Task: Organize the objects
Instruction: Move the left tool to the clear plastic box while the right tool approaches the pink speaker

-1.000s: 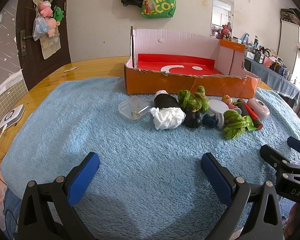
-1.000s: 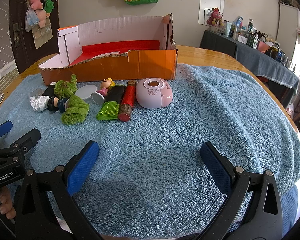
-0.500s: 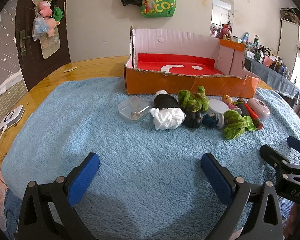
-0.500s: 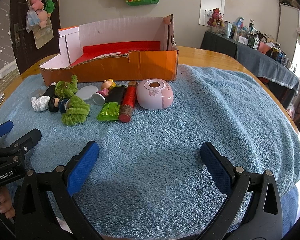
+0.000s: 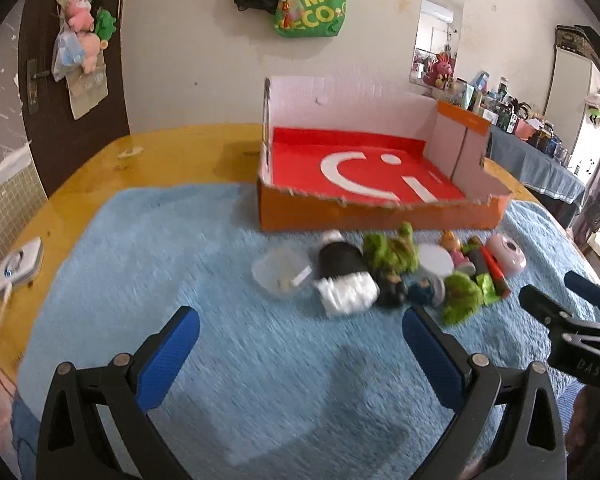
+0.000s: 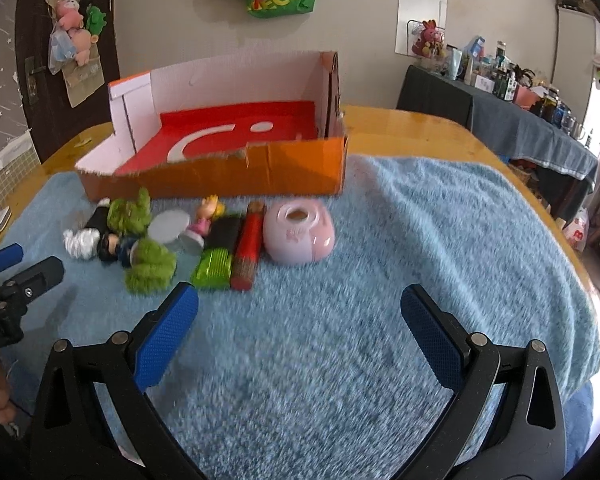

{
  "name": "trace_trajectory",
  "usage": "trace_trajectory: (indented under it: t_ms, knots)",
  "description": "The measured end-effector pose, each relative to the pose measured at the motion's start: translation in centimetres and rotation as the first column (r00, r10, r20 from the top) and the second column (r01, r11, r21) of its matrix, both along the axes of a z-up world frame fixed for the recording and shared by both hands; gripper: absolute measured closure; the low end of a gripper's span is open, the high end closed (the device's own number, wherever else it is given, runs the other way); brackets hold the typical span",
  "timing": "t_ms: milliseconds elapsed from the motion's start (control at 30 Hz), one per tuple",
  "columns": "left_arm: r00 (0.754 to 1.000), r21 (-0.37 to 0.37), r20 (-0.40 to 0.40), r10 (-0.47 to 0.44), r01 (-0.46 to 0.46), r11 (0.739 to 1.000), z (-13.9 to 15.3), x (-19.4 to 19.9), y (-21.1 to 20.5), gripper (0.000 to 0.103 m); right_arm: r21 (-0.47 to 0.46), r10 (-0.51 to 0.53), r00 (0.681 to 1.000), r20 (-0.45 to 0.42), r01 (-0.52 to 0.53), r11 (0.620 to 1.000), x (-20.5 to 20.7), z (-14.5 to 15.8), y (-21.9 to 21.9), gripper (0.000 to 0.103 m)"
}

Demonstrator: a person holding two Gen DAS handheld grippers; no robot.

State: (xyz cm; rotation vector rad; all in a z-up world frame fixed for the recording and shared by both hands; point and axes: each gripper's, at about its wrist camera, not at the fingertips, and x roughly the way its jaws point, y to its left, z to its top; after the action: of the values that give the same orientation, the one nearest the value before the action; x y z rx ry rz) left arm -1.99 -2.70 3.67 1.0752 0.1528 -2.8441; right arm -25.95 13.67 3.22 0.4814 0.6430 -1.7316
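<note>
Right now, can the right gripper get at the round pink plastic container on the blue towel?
Probably yes: the right gripper is open, and bare towel lies between it and the pink container.

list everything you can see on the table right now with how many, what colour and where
cardboard box: 1, orange with red floor, back of towel, empty
towel: 1, light blue, covering table
table: 1, yellow wood
round pod: 1, pink, right end of row
tube: 1, red, beside pod
wrapper: 1, green, left of tube
fuzzy toys: 2, green, mid row
doll figure: 1, pink and yellow
clear lidded container: 1, left end
left hand-held gripper: open, empty
right hand-held gripper: open, empty
</note>
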Motion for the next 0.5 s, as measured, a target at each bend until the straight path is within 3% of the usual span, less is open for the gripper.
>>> trace_trajectory:
  t_ms: [267,300,500]
  knots:
    - [1.0,-0.015,0.012,-0.017,0.017,1.0,1.7,-1.8,-2.1,0.0,-0.003,0.0,1.0,-0.014,0.0,1.0,-0.7,1.8,-2.1,0.0]
    - [0.999,-0.016,0.021,-0.03,0.03,0.999,1.8,-2.0,-2.4,0.0,-0.051,0.156,0.982,-0.11,-0.162,0.985,-0.8,1.9,-2.3,0.0]
    - [0.993,-0.048,0.095,-0.063,0.068,0.997,1.6,-3.2,-3.7,0.0,-0.009,0.178,0.979,-0.103,-0.18,0.984,-1.5,2.2,-3.5,0.0]
